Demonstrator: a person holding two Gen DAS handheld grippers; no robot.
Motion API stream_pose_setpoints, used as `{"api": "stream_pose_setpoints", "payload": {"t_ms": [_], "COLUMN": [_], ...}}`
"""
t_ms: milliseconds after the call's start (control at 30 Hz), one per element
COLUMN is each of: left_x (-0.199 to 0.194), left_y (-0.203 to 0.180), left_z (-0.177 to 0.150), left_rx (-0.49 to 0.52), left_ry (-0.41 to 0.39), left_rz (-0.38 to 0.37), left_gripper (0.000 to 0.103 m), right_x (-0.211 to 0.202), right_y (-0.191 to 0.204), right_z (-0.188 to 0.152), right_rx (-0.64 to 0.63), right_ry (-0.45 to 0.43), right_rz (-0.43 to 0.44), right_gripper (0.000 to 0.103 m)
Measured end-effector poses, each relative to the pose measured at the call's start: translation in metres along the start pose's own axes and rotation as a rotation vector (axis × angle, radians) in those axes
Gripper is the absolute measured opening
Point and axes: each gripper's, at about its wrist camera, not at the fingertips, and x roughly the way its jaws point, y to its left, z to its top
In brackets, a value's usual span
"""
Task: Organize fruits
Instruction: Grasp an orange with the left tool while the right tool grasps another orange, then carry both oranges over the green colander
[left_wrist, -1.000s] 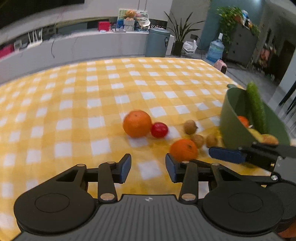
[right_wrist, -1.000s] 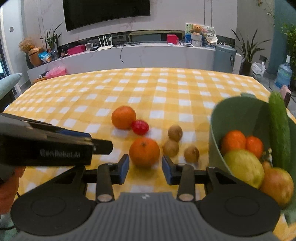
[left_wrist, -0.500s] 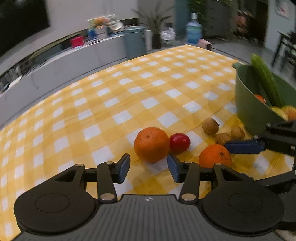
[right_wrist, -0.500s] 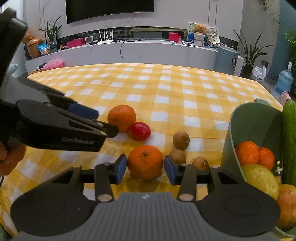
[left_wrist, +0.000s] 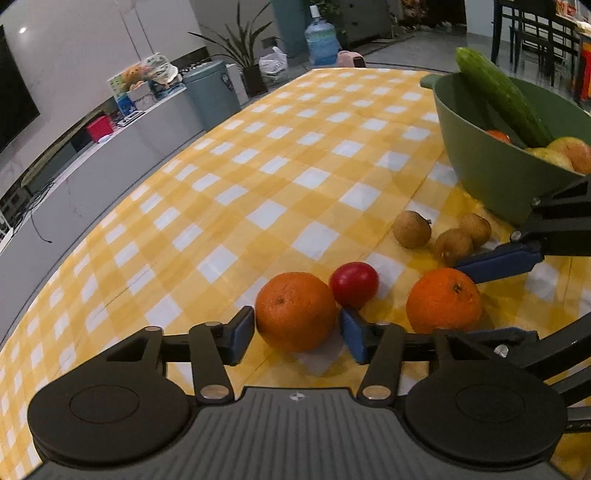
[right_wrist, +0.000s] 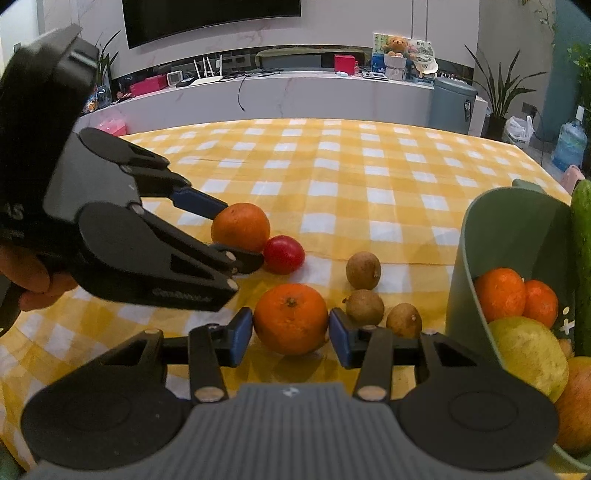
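Two oranges, a red tomato and three small brown fruits lie on the yellow checked tablecloth. My left gripper (left_wrist: 297, 334) is open with its pads on either side of the far orange (left_wrist: 295, 311), also in the right wrist view (right_wrist: 241, 227). The tomato (left_wrist: 354, 283) touches that orange. My right gripper (right_wrist: 291, 334) is open around the near orange (right_wrist: 291, 318), pads close to its sides. The three brown fruits (right_wrist: 363, 275) lie to the right. The green bowl (right_wrist: 517, 229) holds oranges, a pear, an apple and a cucumber (left_wrist: 495, 94).
The tablecloth (right_wrist: 332, 173) stretches away behind the fruit. The bowl stands at the table's right edge, close to my right gripper. A white counter with boxes, a grey bin (right_wrist: 450, 105) and plants stands beyond the table.
My left gripper has moved forward so its pads now flank the far orange. My right gripper has advanced around the near orange. No fruit has moved.
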Motion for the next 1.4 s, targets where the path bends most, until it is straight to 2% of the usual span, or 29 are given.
{"api": "stream_pose_setpoints", "payload": {"t_ms": [400,700,900,1133,1400], "left_x": [-0.016,-0.057,-0.095,-0.127,-0.126], "left_y": [0.002,0.003,-0.008,-0.033,-0.080], "left_z": [-0.007,-0.008,-0.001,0.017,0.057], "left_rx": [-0.119,-0.263,-0.324,-0.329,-0.237], "left_ry": [0.024,0.018,-0.037,-0.080,-0.124], "left_rz": [0.037,0.061,0.056,0.048,-0.042], "left_gripper": [0.050,0.050,0.050,0.050,0.050], "right_x": [-0.005,-0.035,-0.068,-0.122,-0.166], "right_y": [-0.001,0.001,-0.006,-0.032,-0.083], "right_z": [0.004,0.006,0.005,-0.003,-0.021], "right_rx": [0.016,0.012,0.013,0.005,0.042], "right_ry": [0.003,-0.043,-0.092,-0.172,-0.216], "right_rz": [0.033,0.065,0.084,0.096,0.013], "right_gripper": [0.041,0.041,0.041,0.041,0.041]}}
